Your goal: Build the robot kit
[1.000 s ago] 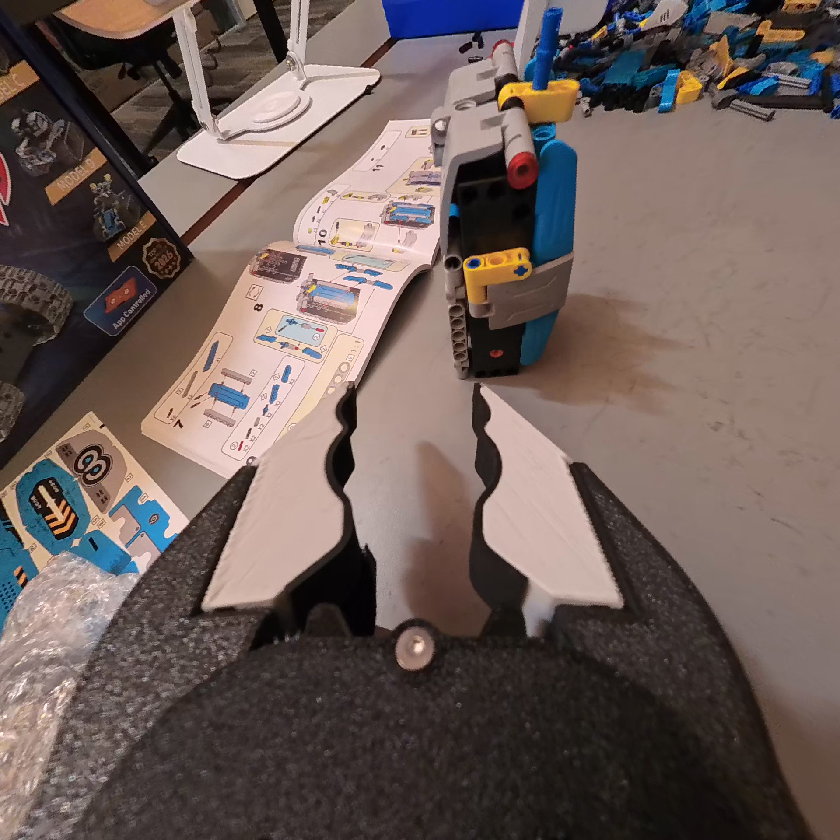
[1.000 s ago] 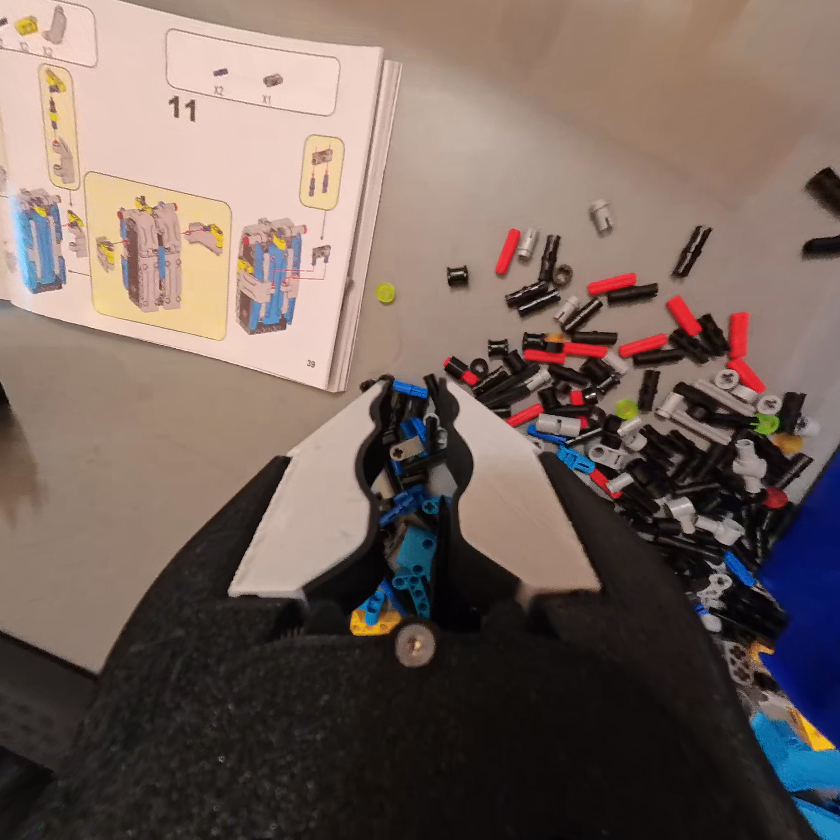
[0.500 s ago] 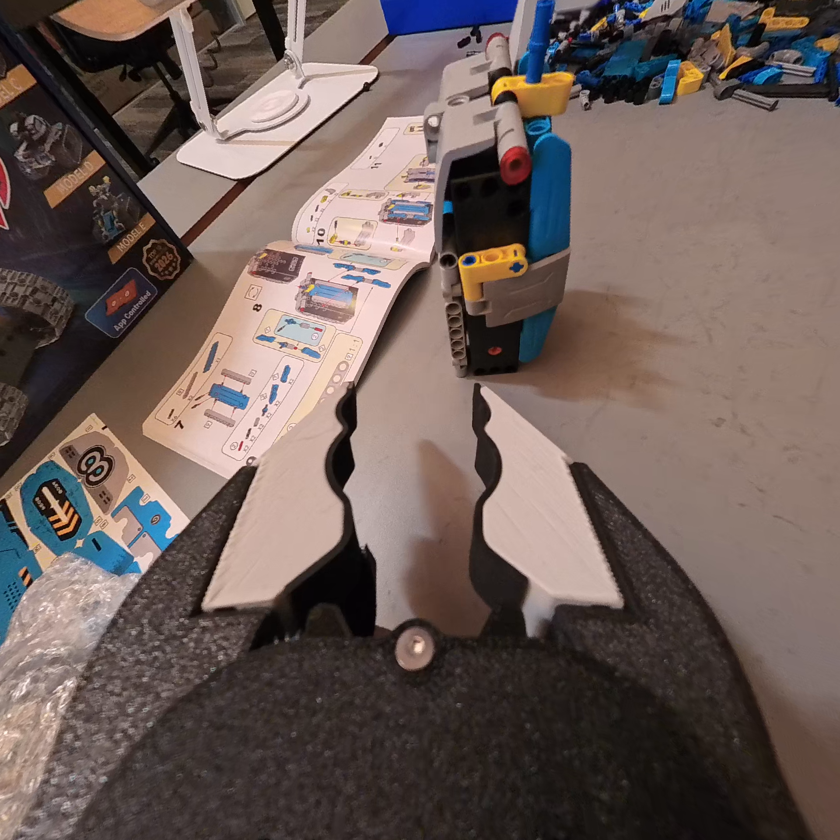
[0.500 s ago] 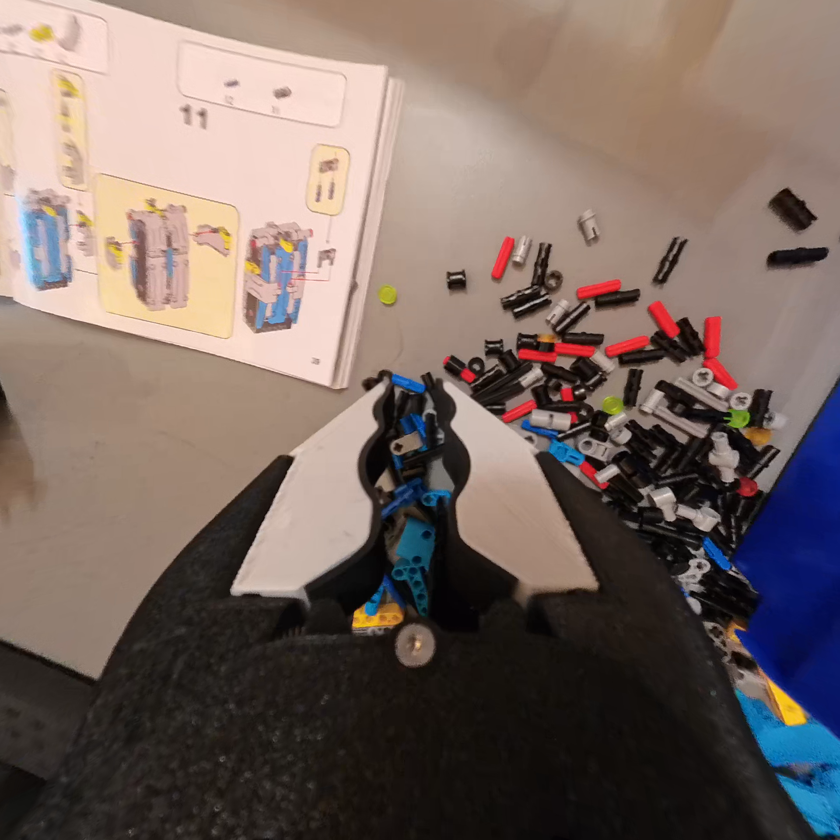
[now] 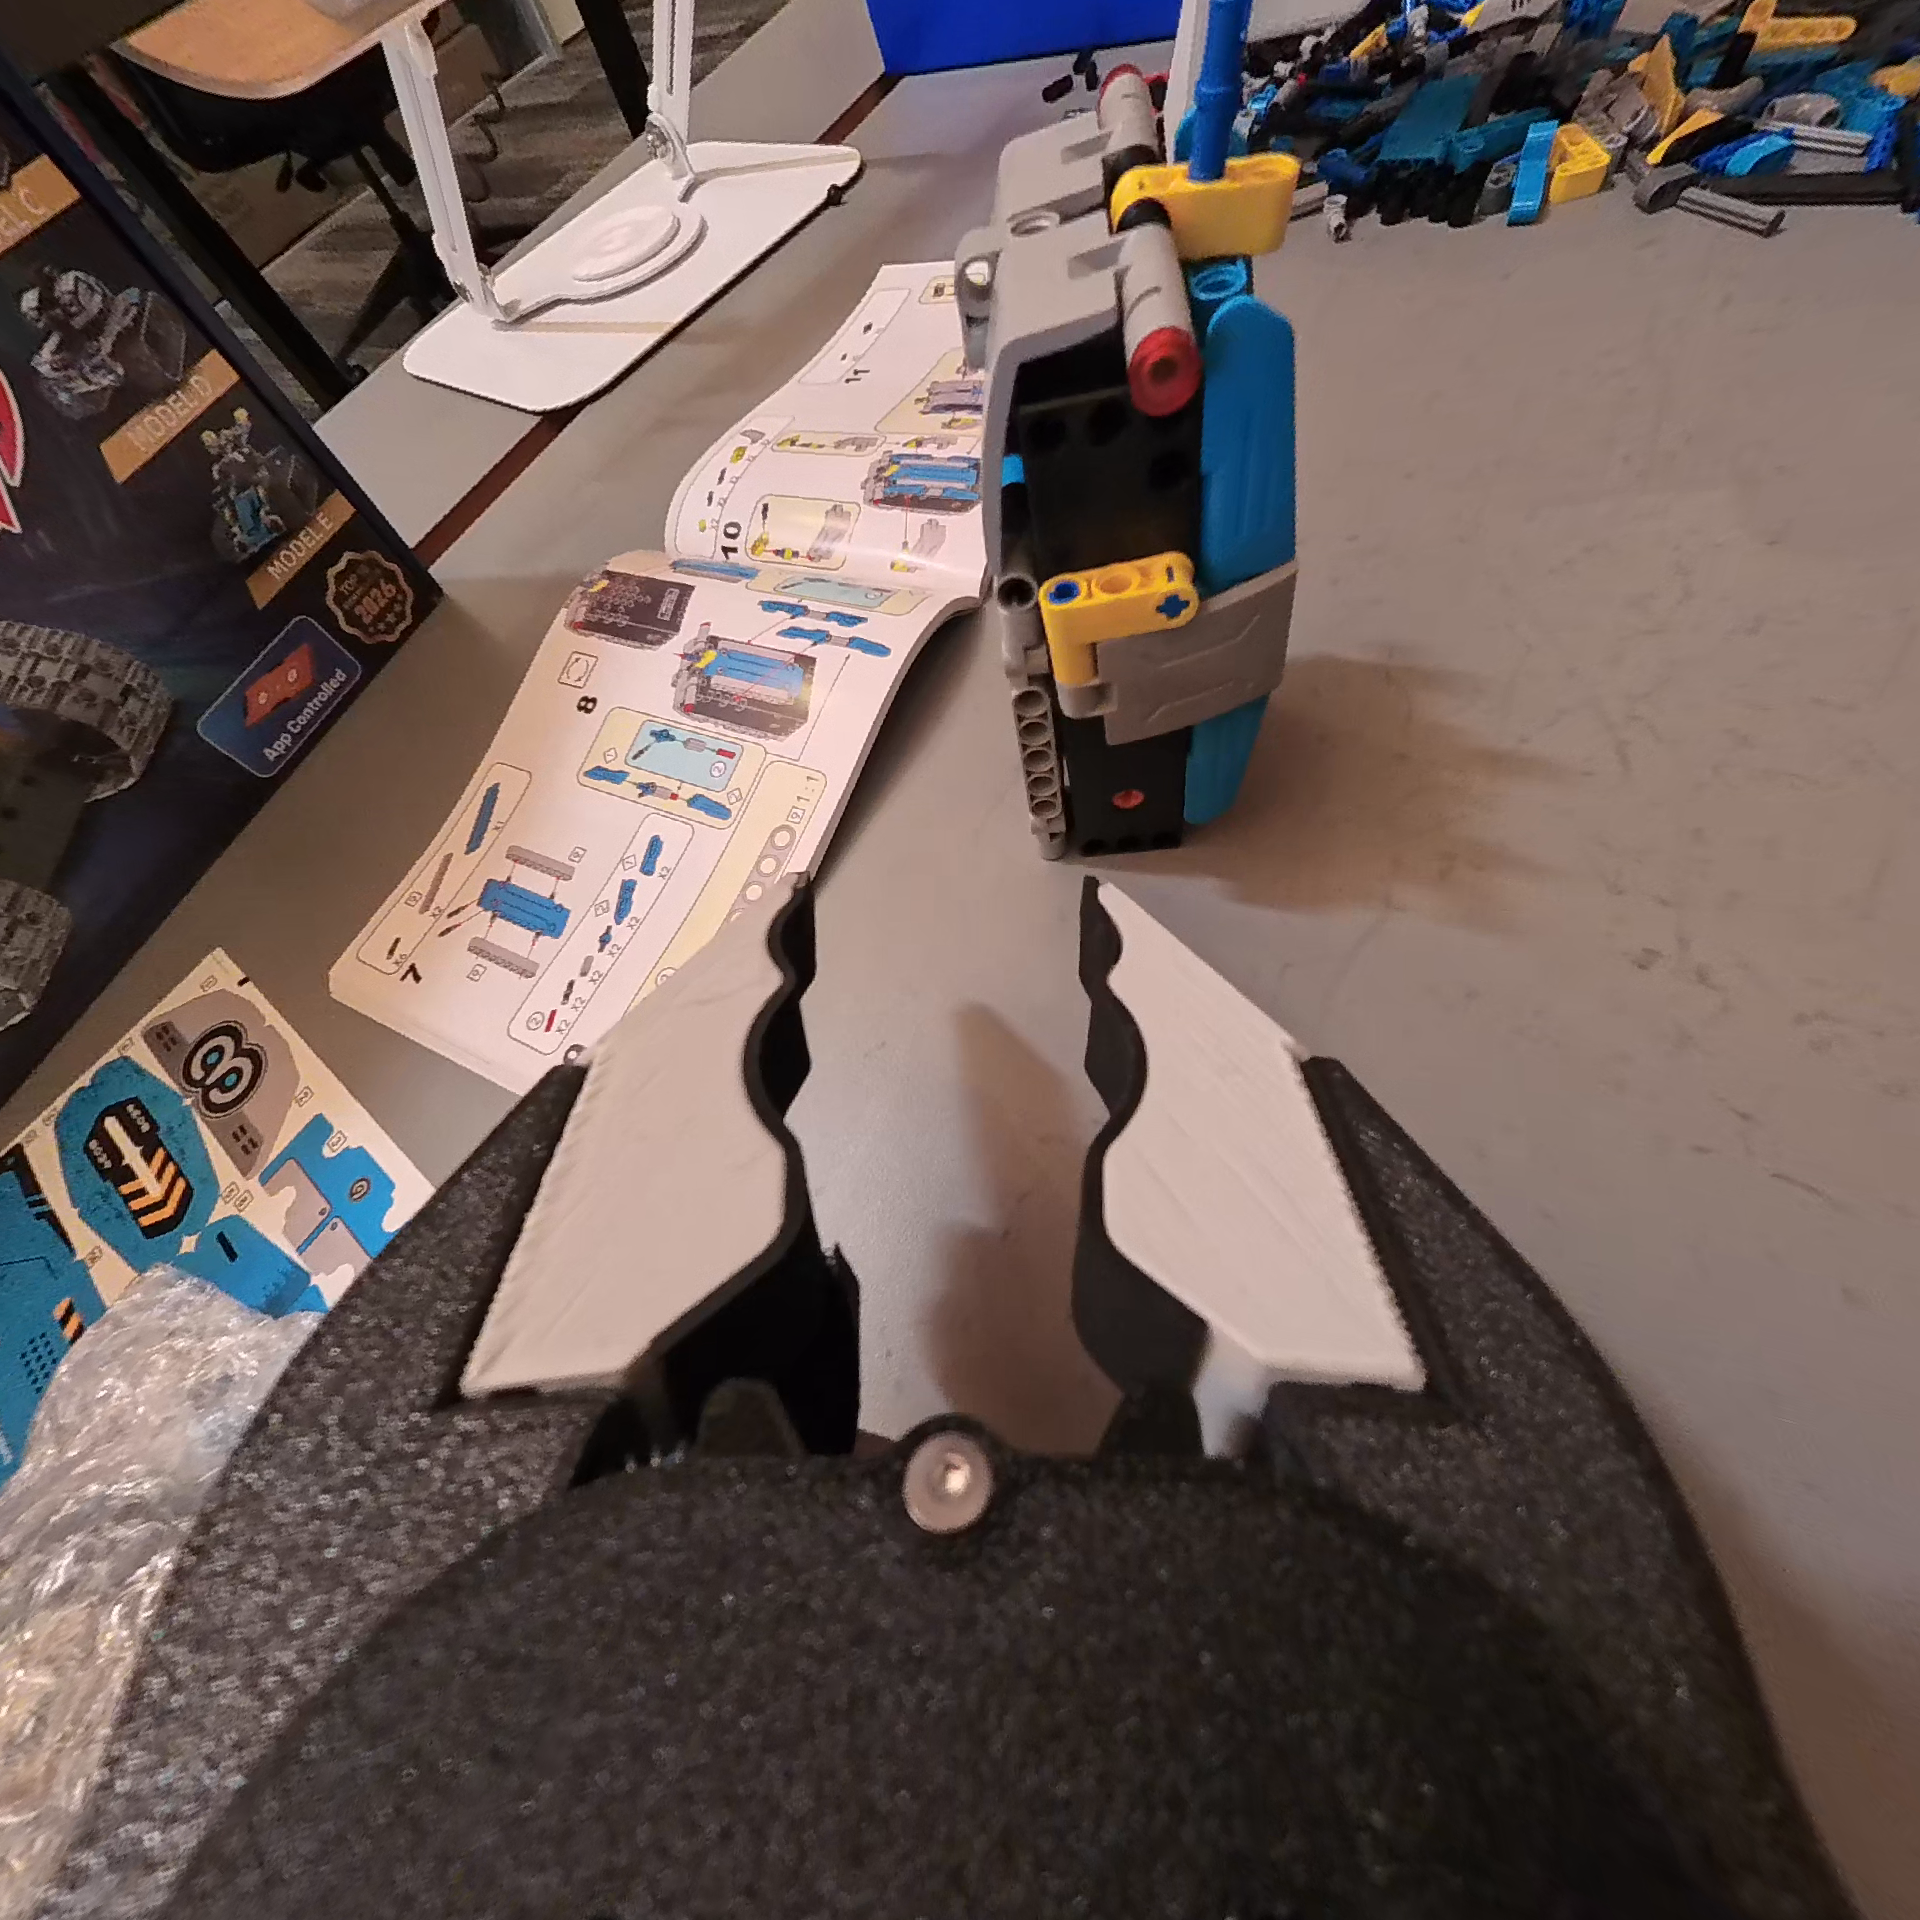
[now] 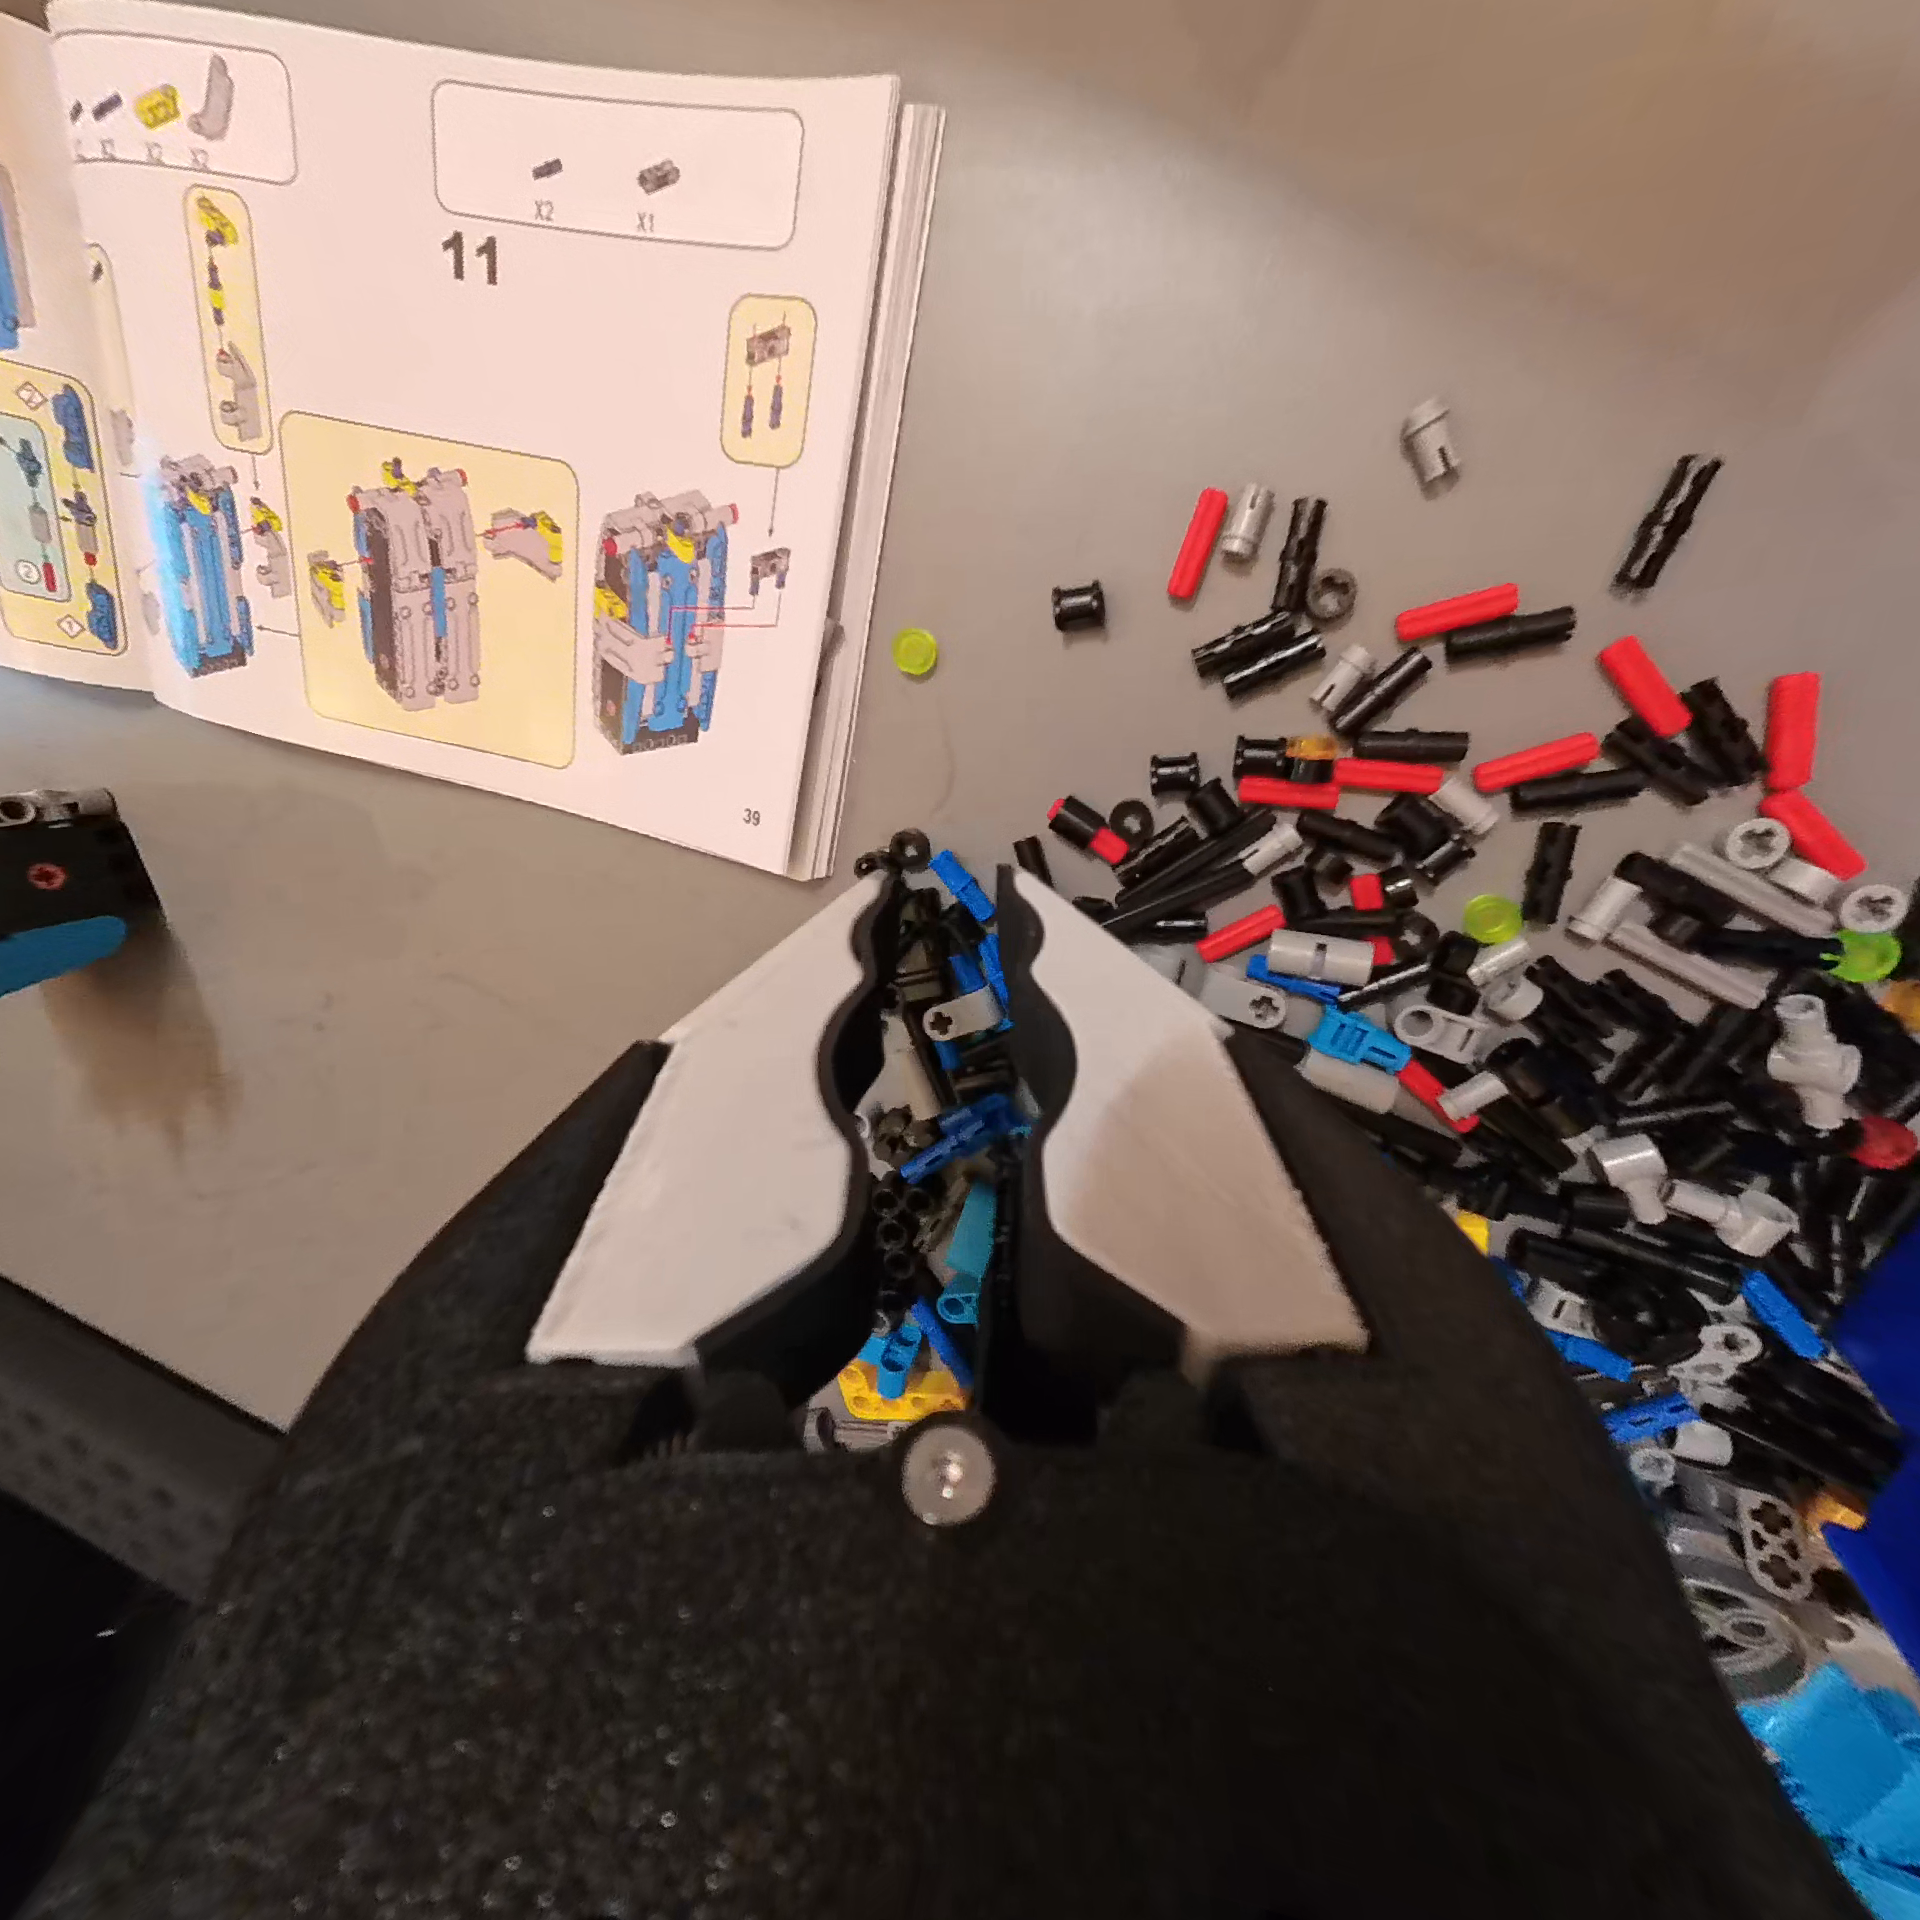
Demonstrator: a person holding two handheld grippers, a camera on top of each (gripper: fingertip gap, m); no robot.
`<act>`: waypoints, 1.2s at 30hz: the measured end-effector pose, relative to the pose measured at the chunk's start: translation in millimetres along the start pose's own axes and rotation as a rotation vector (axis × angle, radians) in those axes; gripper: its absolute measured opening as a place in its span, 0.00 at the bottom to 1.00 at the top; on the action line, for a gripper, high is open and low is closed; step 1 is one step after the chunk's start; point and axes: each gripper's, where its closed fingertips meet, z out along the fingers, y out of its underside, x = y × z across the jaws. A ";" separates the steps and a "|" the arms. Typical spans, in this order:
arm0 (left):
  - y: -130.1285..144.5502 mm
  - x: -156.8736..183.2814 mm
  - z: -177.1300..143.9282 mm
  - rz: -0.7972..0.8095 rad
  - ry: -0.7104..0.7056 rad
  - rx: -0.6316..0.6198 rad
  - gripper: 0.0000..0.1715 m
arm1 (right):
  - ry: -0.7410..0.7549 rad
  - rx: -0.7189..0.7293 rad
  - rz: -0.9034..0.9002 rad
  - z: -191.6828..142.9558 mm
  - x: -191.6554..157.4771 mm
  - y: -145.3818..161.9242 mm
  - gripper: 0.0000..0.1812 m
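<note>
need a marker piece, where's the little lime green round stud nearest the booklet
In the right wrist view the lime stud lies alone on the grey table, just right of the open instruction booklet and left of the pin pile.

Left gripper (image 5: 943, 899) with jaws wide apart, right gripper (image 6: 948, 883) with jaws narrowly parted.

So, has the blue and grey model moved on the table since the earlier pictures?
No. The model still stands at the same spot, right beside the open booklet.
</note>
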 end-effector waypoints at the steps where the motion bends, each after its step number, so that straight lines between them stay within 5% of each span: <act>1: 0.0 -0.1 0.0 0.000 0.000 0.000 0.30 | 0.002 -0.007 -0.001 0.6 0.4 1.1 0.10; 18: 0.0 0.4 -0.1 0.006 -0.002 0.000 0.30 | 0.036 -0.025 -0.053 1.4 -1.1 0.4 0.00; 26: 0.3 0.4 0.1 0.005 -0.001 -0.002 0.30 | -0.006 0.066 -0.142 -23.6 -19.5 -8.0 0.00; 36: 0.9 1.1 0.3 0.010 0.000 -0.006 0.30 | 0.041 -0.001 -0.100 -2.5 -3.3 -3.3 0.08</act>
